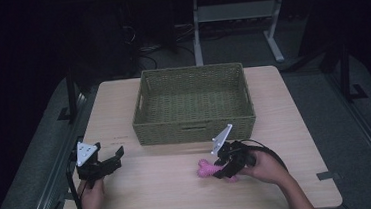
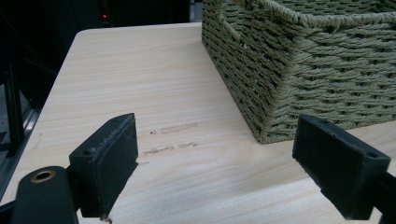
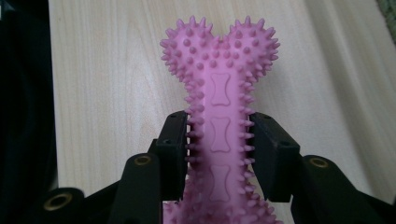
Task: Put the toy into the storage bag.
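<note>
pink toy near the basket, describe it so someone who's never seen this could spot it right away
On the wooden table, look just in front of the woven basket, toward its right corner. The pink toy lies there, clamped in the right gripper: bone-shaped, covered in soft spikes, the one brightly coloured thing.

My left tool (image 1: pixel 118 153): black body, flat rectangular pads, brass-ringed screw holes, grey three-cornered plate. My right tool (image 1: pixel 213 170): same, black cable looping back.
</note>
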Available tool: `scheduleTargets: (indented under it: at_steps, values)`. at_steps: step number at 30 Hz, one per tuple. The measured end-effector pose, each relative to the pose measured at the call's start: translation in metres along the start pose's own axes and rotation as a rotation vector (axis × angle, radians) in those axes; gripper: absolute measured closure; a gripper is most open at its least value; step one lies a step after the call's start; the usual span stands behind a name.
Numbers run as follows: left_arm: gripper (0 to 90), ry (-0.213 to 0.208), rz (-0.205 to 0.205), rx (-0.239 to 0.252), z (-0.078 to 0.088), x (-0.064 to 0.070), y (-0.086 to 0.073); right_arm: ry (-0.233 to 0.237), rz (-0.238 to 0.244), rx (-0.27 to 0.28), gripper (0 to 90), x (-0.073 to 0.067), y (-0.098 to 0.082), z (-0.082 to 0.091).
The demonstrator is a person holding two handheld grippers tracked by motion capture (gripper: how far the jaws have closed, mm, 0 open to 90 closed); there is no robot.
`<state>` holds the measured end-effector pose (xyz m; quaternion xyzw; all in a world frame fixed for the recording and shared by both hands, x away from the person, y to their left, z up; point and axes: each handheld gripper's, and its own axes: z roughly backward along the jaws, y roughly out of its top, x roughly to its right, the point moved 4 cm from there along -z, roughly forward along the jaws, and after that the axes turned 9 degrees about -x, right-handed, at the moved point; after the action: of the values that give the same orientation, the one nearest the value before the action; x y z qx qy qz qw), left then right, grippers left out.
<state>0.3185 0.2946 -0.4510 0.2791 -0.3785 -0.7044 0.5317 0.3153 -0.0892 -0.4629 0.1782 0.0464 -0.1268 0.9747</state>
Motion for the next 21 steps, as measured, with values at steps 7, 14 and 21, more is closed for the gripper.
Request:
scheduleTargets:
  at_steps: [7, 14, 21]
  values:
    - [13.7, 0.002, 0.001, -0.006, -0.002, 0.001, 0.000, 0.007, 0.000, 0.012, 58.1, 0.007, 0.003, 0.015]
    - [13.6, 0.008, 0.003, -0.008, -0.003, 0.000, 0.000, 0.015, 0.014, 0.045, 58.1, 0.013, 0.010, 0.035]
    - [13.6, 0.010, 0.005, -0.007, -0.003, 0.000, 0.000, 0.018, 0.029, 0.065, 58.1, 0.018, 0.017, 0.052]
